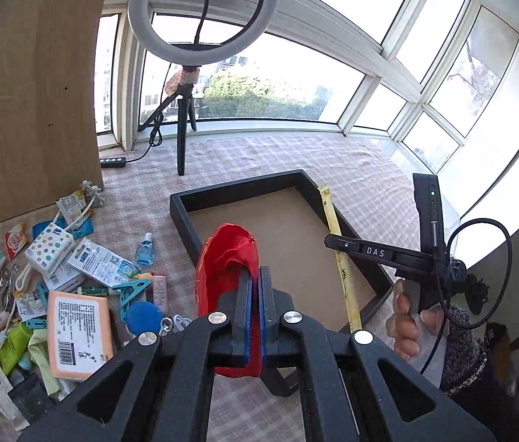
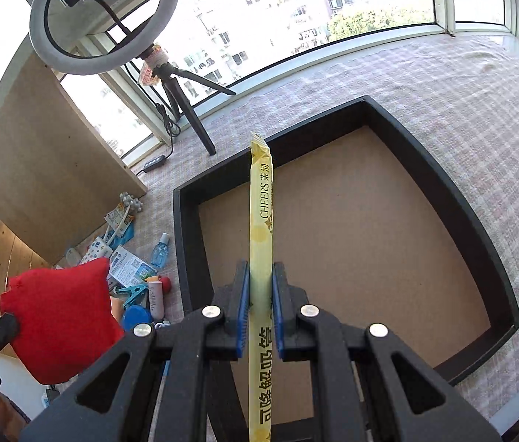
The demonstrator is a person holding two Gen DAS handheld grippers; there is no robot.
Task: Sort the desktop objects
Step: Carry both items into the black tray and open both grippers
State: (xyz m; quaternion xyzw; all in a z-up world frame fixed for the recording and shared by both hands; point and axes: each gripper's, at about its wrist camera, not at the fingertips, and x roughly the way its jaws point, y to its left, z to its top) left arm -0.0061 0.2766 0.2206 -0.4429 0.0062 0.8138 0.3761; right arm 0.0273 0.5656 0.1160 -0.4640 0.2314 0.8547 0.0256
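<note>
Holding both items above the black tray (image 2: pixel 443 184). Left gripper (image 1: pixel 255 287) pinching a red pouch (image 1: pixel 222 258) just over the tray's near-left corner, jaws pressed almost together on the fabric. Right gripper (image 2: pixel 260 283) clamping a long yellow straw packet (image 2: pixel 261 199) over the tray's bare floor. Remaining clutter (image 1: pixel 57 276) lying left of the tray. Risking, on release, the slender packet bridging the rim and tipping outside, or the pouch catching the corner wall.
</note>
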